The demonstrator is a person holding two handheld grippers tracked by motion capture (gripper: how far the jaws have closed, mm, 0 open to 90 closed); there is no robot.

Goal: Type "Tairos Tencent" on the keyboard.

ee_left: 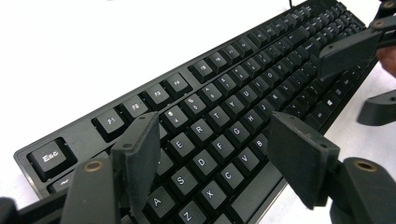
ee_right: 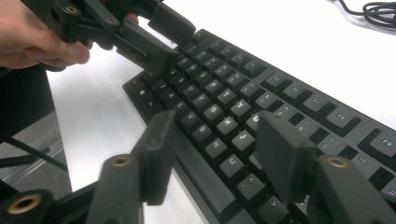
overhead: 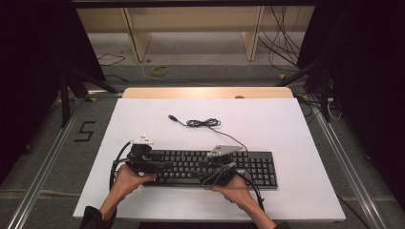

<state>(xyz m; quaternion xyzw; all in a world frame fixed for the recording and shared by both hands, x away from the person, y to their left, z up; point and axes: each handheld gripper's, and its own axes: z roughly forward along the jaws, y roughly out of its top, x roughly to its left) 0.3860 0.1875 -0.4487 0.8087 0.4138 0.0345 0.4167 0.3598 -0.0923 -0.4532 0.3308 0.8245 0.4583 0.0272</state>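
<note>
A black keyboard (overhead: 253, 167) (ee_left: 224, 93) (ee_right: 224, 88) lies across the near half of the white tabletop (overhead: 286, 124). Its cable (overhead: 203, 123) (ee_right: 378, 11) coils behind it and ends in a loose USB plug (overhead: 173, 117). My left gripper (overhead: 160, 168) (ee_left: 212, 135) (ee_right: 170, 44) hovers low over the keyboard's left end, jaws wide apart above the letter keys with nothing between them. My right gripper (overhead: 210, 179) (ee_left: 348, 81) (ee_right: 215, 128) sits at the keyboard's front edge near the middle, open, one jaw over the keys and the other just off the front edge.
A hand holds each gripper from the near edge of the table. Bare white surface lies behind and to the right of the keyboard. Beyond the table's far wooden edge (overhead: 207, 92) are shelf uprights (overhead: 138, 40), floor cables and dark stand legs (overhead: 64, 95).
</note>
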